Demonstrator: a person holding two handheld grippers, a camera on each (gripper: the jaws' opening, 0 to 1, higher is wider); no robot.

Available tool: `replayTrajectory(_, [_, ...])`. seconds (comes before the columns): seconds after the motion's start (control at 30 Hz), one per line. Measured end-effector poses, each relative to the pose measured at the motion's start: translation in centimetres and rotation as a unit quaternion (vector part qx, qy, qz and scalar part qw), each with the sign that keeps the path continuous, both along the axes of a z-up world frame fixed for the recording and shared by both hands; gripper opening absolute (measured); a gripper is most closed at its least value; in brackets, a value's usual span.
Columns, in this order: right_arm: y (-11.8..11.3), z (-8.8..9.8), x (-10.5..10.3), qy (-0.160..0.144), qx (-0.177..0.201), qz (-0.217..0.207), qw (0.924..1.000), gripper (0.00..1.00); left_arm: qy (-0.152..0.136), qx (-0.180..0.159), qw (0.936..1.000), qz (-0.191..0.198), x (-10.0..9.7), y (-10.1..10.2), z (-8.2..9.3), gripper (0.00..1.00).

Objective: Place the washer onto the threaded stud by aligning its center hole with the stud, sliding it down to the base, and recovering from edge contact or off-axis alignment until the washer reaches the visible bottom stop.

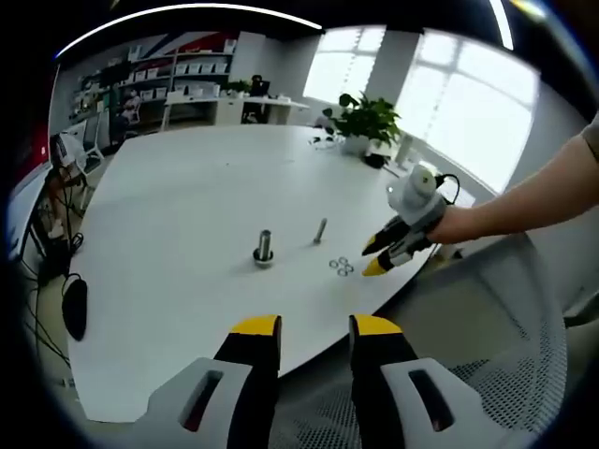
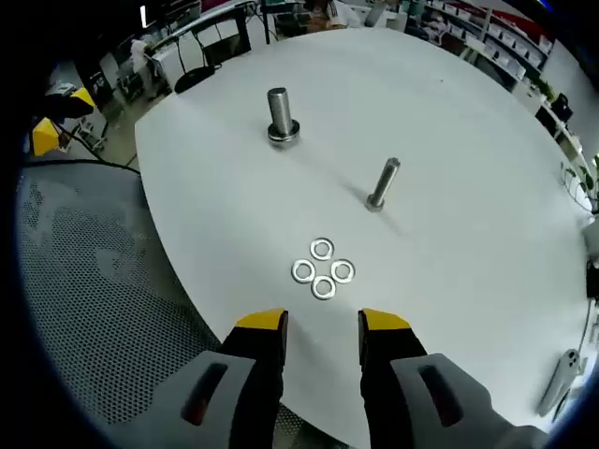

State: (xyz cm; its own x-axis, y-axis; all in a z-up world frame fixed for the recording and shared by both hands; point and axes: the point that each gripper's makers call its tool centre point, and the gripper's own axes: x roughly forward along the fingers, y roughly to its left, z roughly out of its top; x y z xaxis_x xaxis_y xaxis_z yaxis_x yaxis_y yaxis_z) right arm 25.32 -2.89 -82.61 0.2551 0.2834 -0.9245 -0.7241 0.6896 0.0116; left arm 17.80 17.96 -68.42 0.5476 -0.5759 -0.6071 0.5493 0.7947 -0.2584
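Hovering just short of four washers, right gripper has jaws apart, empty; stud stands beyond. Left gripper too: open, empty.

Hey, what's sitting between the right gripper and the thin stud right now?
In the right gripper view, four washers lie clustered on the table between the right gripper and the thin stud; otherwise that stretch is bare.

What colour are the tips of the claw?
Yellow tips on black fingers, clearest in the right gripper view.
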Motion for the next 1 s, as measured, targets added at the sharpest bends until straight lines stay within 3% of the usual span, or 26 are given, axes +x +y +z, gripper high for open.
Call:
replayTrajectory(0.13, [0.9,-0.2,0.2,0.014,0.016,-0.007,0.9997,0.3,-0.001,0.003,1.0,0.004,0.1,0.2,0.0,0.27])
replayTrajectory(0.23, [1.1,-0.4,0.7,0.002,0.002,0.008,1.0,0.26,-0.002,0.006,1.0,0.003,0.2,0.2,-0.1,0.25])
replayTrajectory(0.43, [1.1,-1.3,0.8,0.016,-0.007,0.012,0.9998,0.22,0.003,0.01,0.9999,0.002,0.1,0.2,-0.3,0.25])
replayTrajectory(0.53, [1.0,-1.3,1.0,0.007,-0.025,0.043,0.9987,0.18,0.001,0.009,0.9999,0.006,0.2,0.3,-0.2,0.25])
replayTrajectory(0.83, [1.5,-1.3,1.1,0.001,-0.006,0.072,0.9974,0.18,0.001,0.012,0.9999,0.008,0.3,0.5,-0.3,0.25])
replayTrajectory(1.0, [1.9,-1.3,0.9,0.001,-0.025,0.123,0.9921,0.17,0.002,0.01,0.9999,0.01,0.3,0.5,-0.3,0.25])
